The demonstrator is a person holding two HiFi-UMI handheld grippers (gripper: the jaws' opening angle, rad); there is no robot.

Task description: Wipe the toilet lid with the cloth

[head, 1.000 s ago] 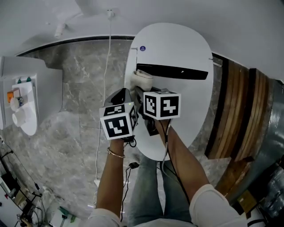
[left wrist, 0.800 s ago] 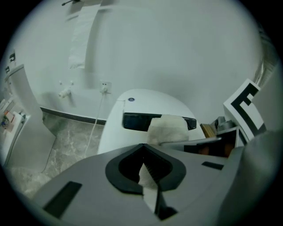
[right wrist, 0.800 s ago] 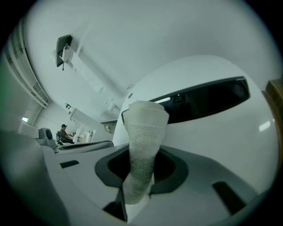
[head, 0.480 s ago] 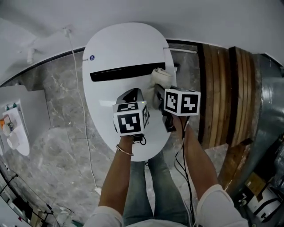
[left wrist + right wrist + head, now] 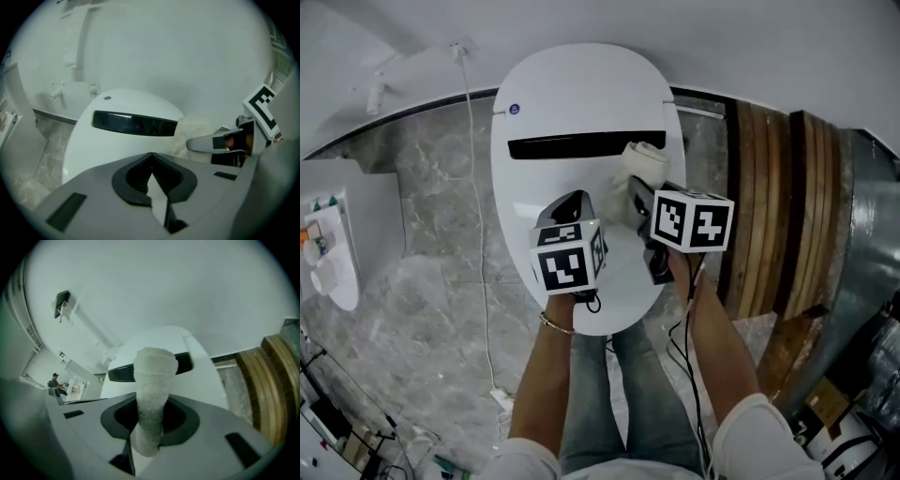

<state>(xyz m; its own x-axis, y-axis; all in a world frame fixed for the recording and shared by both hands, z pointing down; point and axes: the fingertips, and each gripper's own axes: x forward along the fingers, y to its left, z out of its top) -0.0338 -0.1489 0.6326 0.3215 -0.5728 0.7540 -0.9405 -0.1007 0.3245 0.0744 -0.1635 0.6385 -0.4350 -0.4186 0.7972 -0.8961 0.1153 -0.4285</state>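
The white oval toilet lid [image 5: 581, 94] lies shut, with a black strip [image 5: 586, 145] across it. My right gripper [image 5: 639, 192] is shut on a rolled pale cloth [image 5: 643, 164], which rests on the lid's right side just below the strip. In the right gripper view the cloth [image 5: 152, 380] stands up between the jaws of the right gripper [image 5: 150, 427]. My left gripper [image 5: 572, 208] hovers over the lid's middle, shut and empty. In the left gripper view the left gripper [image 5: 152, 180] has its jaws closed, and the cloth [image 5: 194, 133] shows to its right.
Brown wooden slats [image 5: 778, 206] run along the right of the toilet. A white cord [image 5: 478, 234] hangs down over the grey marble floor [image 5: 422, 244] on the left. A white fixture [image 5: 337, 253] sits at the far left. The person's legs [image 5: 619, 394] stand at the lid's near end.
Both grippers have swept across the lid from its left edge to its right side, carrying the cloth along. In the last half second they barely moved.
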